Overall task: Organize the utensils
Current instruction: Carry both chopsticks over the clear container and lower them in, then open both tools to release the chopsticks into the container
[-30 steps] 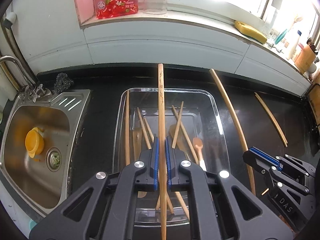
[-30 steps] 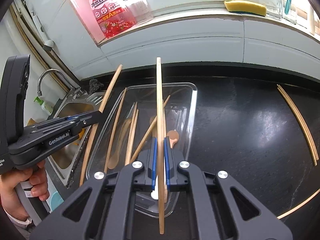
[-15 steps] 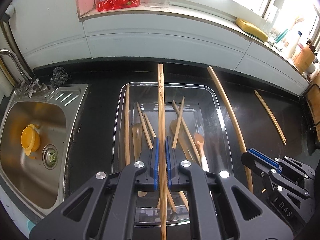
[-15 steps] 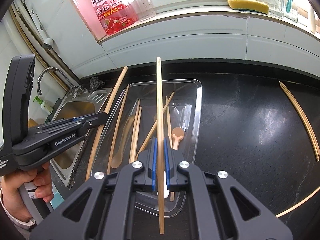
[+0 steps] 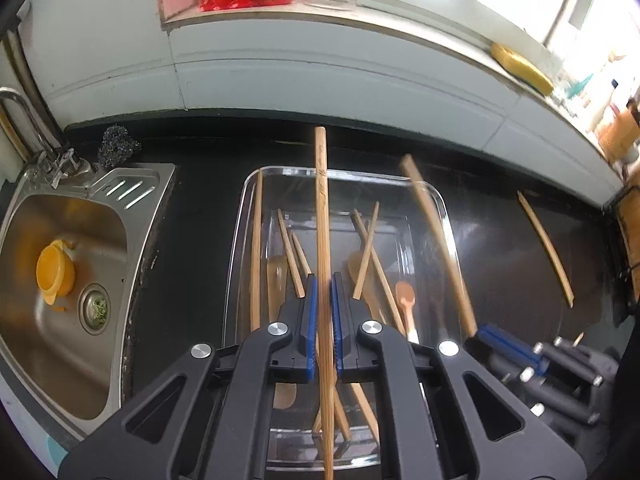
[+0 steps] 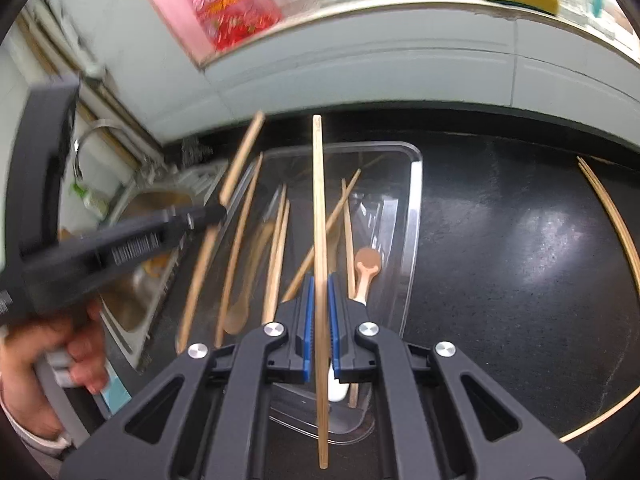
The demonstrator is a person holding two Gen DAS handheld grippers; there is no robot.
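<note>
Counted: grippers 2 (image 5: 323, 320) (image 6: 320, 320) | clear tray 1 (image 5: 442, 216) | held chopsticks 2 (image 5: 321, 216) (image 6: 319, 208) | sponge 1 (image 5: 520, 68) | sink 1 (image 5: 132, 184)

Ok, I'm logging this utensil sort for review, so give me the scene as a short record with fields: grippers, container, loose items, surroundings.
left gripper: shut on a chopstick, held above the tray
right gripper: shut on another chopstick, also above the tray
container: clear tray on the black counter, holding several chopsticks and a small spoon
loose items: chopsticks on counter, to the right of the tray
surroundings: steel sink left of the tray, orange cup inside it
</note>
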